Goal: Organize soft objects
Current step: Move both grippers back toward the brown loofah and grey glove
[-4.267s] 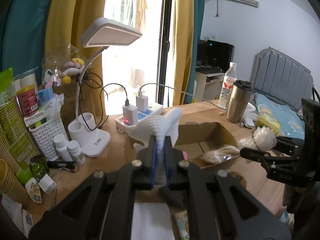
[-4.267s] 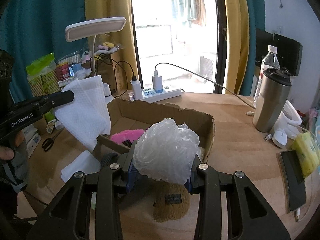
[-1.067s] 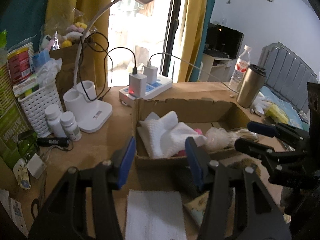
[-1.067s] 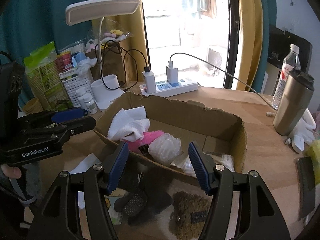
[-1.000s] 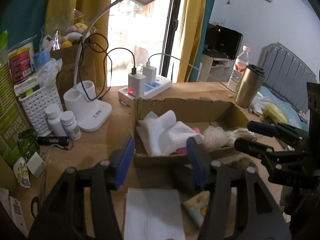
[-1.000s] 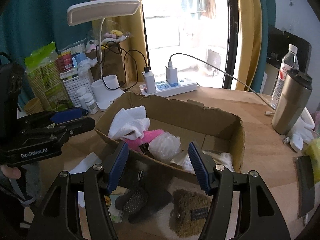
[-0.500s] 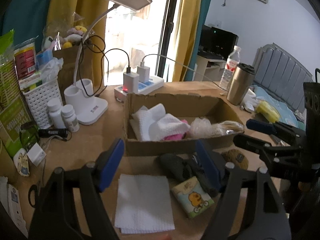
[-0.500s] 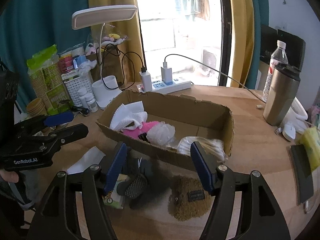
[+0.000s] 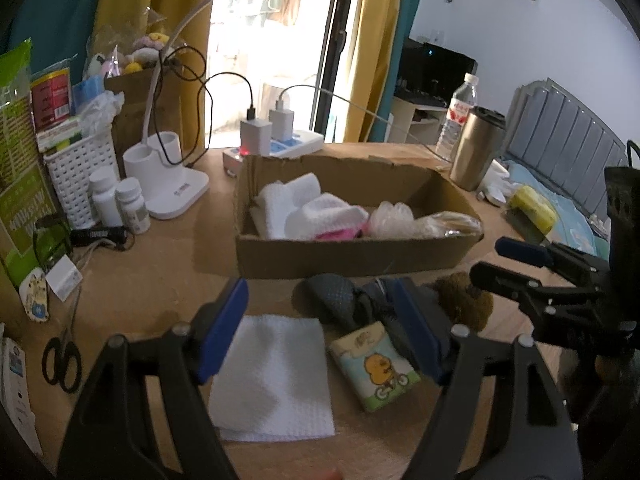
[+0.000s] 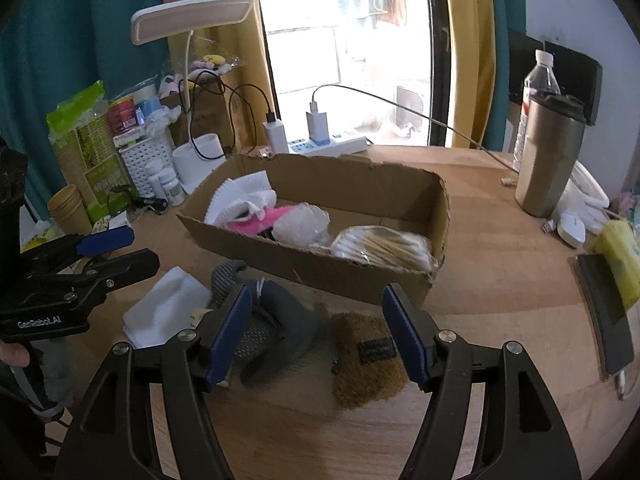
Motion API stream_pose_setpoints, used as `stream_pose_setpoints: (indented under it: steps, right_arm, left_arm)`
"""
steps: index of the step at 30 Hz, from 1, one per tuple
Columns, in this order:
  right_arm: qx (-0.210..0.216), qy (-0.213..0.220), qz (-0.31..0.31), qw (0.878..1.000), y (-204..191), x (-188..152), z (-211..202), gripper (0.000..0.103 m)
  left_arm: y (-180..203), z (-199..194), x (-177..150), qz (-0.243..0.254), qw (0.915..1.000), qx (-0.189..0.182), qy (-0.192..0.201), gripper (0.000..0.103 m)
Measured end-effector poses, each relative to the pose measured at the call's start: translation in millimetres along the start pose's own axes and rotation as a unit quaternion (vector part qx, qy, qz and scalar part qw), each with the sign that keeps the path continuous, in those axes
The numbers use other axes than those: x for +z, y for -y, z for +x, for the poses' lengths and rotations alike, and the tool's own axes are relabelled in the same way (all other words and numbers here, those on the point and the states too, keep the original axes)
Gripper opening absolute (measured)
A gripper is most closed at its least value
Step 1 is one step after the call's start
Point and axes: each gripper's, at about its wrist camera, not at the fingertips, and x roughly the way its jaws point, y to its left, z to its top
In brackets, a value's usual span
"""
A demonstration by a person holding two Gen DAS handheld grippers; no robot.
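A cardboard box (image 9: 352,256) (image 10: 308,268) holds a white cloth (image 9: 308,208), a pink item (image 10: 260,220), a clear plastic wad (image 10: 300,224) and a cotton swab pack (image 10: 384,246). In front of it lie a white napkin (image 9: 272,372), a duck-print tissue pack (image 9: 374,364), a grey glove (image 10: 276,320) and a brown pouch (image 10: 368,360). My left gripper (image 9: 320,332) is open and empty above the napkin and tissue pack. My right gripper (image 10: 316,328) is open and empty above the glove and pouch.
A desk lamp (image 9: 168,184), white basket (image 9: 76,168), pill bottles (image 9: 120,208), power strip (image 9: 276,148) and scissors (image 9: 60,360) stand left of the box. A steel tumbler (image 10: 548,156), water bottle (image 10: 536,80) and yellow pack (image 10: 620,260) stand right.
Both grippers let go of their loads into the box, opened, and drew back toward the table's near side; the items in front of the box came into view.
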Motion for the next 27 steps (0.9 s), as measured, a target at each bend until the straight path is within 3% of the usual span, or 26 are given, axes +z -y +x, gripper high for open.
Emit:
stream_pose_setpoints:
  steps: [14,27]
  right_arm:
    - [-0.010,-0.032,0.026,0.999,27,-23,21,0.071]
    - [-0.017,-0.047,0.027,0.998,37,-35,30,0.071]
  left_arm:
    - [13,21,-23,-0.005,0.9992,0.002,-0.038,0.076]
    - [33,36,-40,0.015,0.9964,-0.021,-0.081,0.076]
